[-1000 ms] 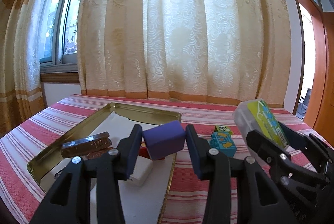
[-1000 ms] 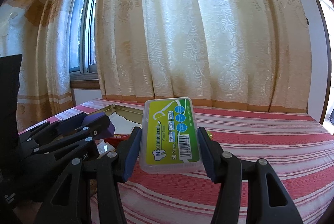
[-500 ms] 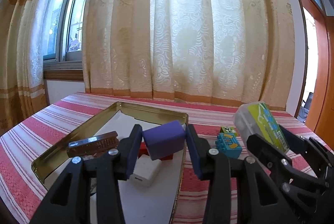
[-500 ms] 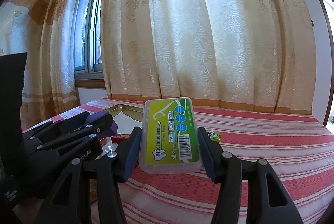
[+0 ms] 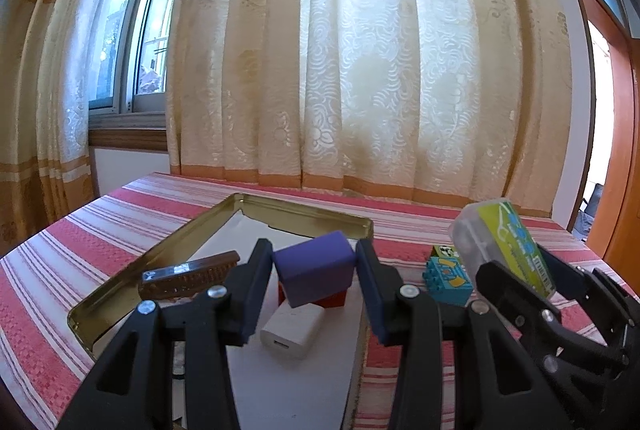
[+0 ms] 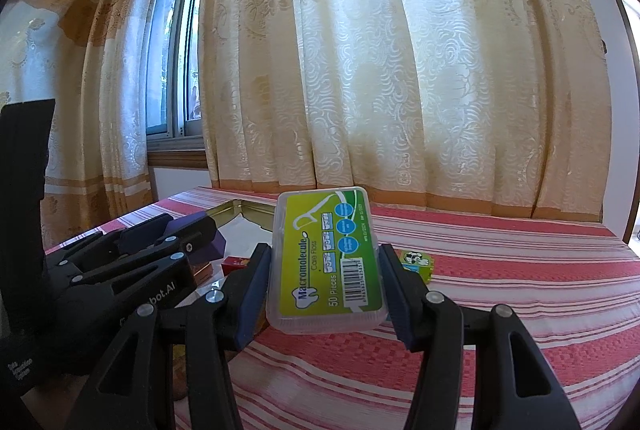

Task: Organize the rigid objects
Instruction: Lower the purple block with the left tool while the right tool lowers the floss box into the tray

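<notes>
Left hand-held gripper (image 5: 314, 272) clamps purple block (image 5: 316, 270); right hand-held gripper (image 6: 325, 288) clamps floss box (image 6: 326, 266). Risk: slick box slips, missing tin tray (image 5: 180, 230).

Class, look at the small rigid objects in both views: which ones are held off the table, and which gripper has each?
Two: the purple block, clamped in the left gripper, and the clear floss-pick box in the right gripper. The white charger lies in the tin tray.

A table covered with a red-and-white striped woven cloth (image 5: 120, 218) carries a shallow rectangular gold metal tray (image 5: 304, 220) at its left, and to the tray's right a blue toy brick (image 5: 448, 280) with a small green printed block (image 5: 442, 251) just behind
</notes>
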Available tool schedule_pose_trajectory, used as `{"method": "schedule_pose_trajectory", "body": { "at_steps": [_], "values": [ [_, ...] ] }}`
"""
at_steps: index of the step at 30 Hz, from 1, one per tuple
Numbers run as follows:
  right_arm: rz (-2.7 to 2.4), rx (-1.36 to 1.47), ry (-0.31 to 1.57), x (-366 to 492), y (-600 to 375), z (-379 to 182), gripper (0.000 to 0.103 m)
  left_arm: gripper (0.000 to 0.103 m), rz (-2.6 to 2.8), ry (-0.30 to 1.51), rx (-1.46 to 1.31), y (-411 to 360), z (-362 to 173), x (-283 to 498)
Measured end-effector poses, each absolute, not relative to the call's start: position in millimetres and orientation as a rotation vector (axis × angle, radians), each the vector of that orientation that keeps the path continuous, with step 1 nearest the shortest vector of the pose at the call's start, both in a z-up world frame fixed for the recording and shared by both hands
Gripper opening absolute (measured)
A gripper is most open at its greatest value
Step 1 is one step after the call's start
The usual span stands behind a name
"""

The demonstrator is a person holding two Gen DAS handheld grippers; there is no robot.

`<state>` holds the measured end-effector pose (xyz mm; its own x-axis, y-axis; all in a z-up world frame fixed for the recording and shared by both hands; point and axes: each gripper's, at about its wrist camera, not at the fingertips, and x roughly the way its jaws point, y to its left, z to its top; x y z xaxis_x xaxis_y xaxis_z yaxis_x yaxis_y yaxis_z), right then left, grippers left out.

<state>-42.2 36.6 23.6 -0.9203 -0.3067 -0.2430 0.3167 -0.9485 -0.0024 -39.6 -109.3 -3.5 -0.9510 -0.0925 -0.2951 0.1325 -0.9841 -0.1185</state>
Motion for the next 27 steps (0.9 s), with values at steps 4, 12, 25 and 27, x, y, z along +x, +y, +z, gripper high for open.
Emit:
{"method": "schedule_pose_trajectory", "body": {
  "at_steps": [4,12,25,27],
  "values": [
    [-2.795,0.345,0.066,-42,32,23,0.056,0.043,-2.976,0.222,0.442,-116,-4,-40],
    [-2.785,0.345,0.073,-43,25,23,0.056,0.043,-2.964,0.236,0.446,-124,-5,-39],
    [-2.755,0.351,0.087,-47,12,23,0.056,0.043,-2.939,0.244,0.454,-139,-6,-39],
    [-2.749,0.352,0.089,-48,9,23,0.056,0.043,-2.935,0.247,0.454,-142,-6,-39]
  ]
}}
